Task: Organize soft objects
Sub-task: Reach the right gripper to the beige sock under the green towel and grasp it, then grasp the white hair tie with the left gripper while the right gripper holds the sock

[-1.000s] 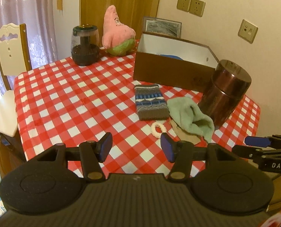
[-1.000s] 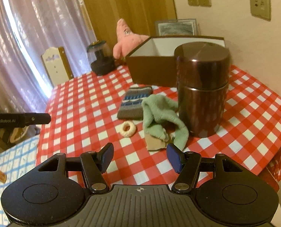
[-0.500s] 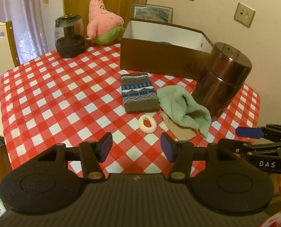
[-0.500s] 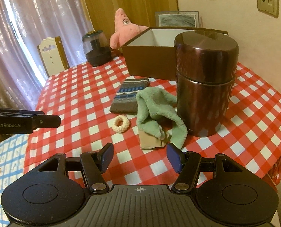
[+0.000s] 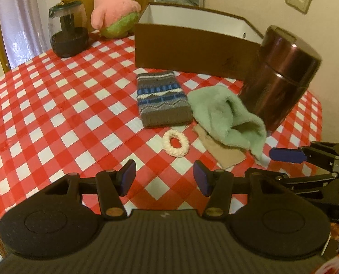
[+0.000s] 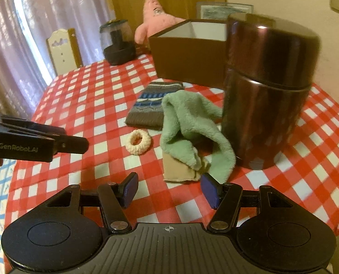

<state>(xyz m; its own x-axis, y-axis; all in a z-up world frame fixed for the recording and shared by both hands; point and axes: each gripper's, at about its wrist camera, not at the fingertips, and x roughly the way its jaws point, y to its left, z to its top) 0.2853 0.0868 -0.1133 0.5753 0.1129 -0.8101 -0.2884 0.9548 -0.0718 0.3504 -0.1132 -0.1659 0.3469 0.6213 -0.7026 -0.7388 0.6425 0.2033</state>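
Note:
On the red-checked tablecloth lie a folded patterned knit piece (image 5: 162, 100) (image 6: 152, 105), a crumpled green cloth (image 5: 224, 116) (image 6: 190, 127) over a beige cloth (image 5: 224, 155) (image 6: 176, 169), and a cream scrunchie (image 5: 176, 142) (image 6: 138, 142). A pink plush star (image 5: 112, 11) (image 6: 155, 20) sits at the back. My left gripper (image 5: 164, 178) hovers open just before the scrunchie, with nothing between its pads. My right gripper (image 6: 169, 189) hangs over the near edge of the beige cloth; its jaws are closing, with nothing gripped.
An open brown box (image 5: 192, 45) (image 6: 187, 54) with a white inside stands behind the cloths. A tall shiny brown canister (image 5: 281, 75) (image 6: 267, 86) stands right beside the green cloth. A dark jar (image 5: 66, 32) is at the back left. A chair (image 6: 62, 50) stands beyond the table.
Both grippers have come down and closer to the cloths and scrunchie. The right jaws have narrowed a little. Nothing on the table has moved.

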